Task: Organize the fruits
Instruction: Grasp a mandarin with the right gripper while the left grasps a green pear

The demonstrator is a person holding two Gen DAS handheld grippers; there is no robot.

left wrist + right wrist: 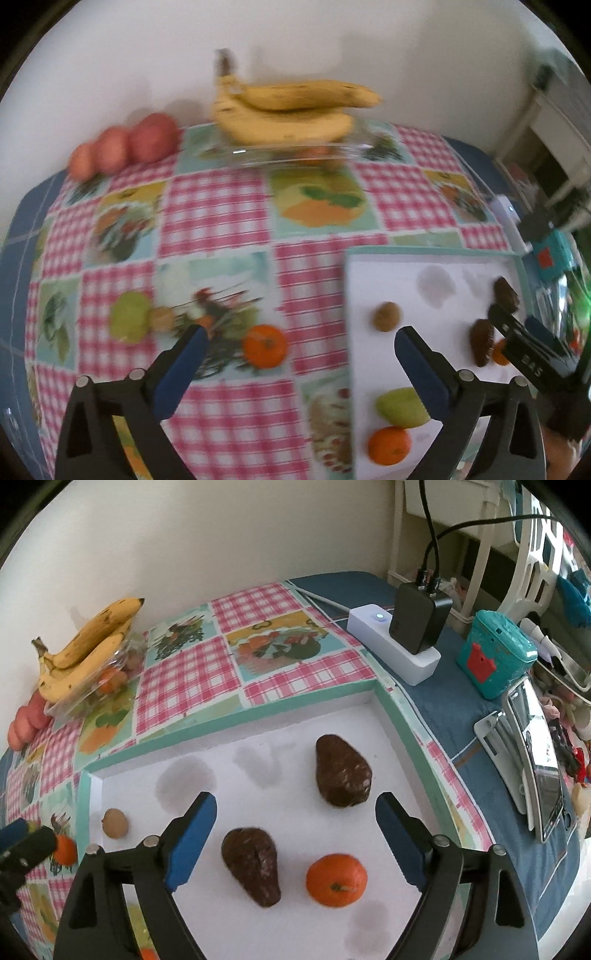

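My left gripper (301, 334) hangs open over the patterned tablecloth, with an orange (264, 346) lying on the cloth between its fingers, untouched. A green fruit (131, 320) lies further left. The white tray (424, 254) to the right holds a kiwi (386, 316), two dark avocados (482, 341), a green fruit (402, 406) and an orange (389, 445). My right gripper (295, 805) stands open above the tray (402, 716), over the near avocado (253, 866) and an orange (337, 879). The second avocado (343, 781) lies just beyond it, and the kiwi (115, 823) sits at the tray's left.
Bananas (288, 110) rest on a clear plastic container (295, 155) by the wall, beside several red fruits (125, 147). Right of the tray stand a white power strip (395, 646) with a black charger (421, 620), a teal box (495, 657) and a phone on a stand (535, 768).
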